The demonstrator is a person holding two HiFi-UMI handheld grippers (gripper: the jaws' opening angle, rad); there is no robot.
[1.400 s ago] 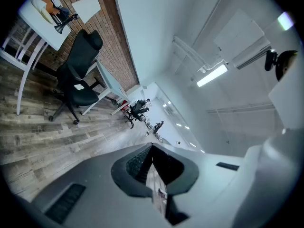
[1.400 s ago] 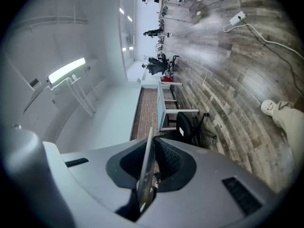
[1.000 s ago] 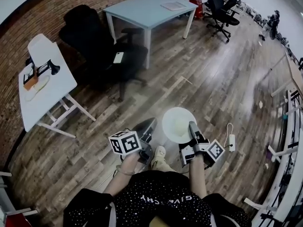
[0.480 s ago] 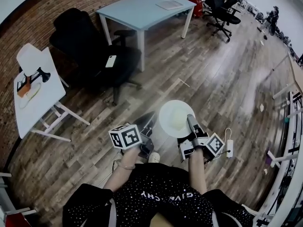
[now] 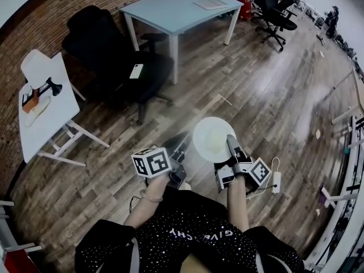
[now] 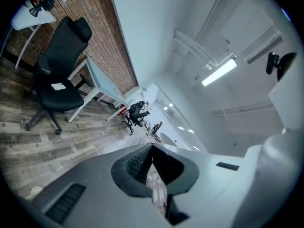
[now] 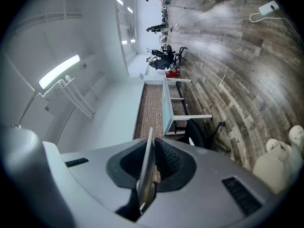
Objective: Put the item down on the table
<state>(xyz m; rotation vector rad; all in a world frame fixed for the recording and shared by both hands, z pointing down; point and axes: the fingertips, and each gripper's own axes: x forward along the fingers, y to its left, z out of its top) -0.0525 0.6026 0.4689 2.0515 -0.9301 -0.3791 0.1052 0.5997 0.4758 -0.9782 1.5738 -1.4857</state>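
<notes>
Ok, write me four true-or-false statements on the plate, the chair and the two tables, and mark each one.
1. The right gripper grips a white plate by its rim. True.
2. The plate rests on the blue table. False: it is held up over the wooden floor, well short of that table.
3. A phone lies on the seat of the black chair. True.
4. The white table is bare. False: a few small things sit at its far end.
</notes>
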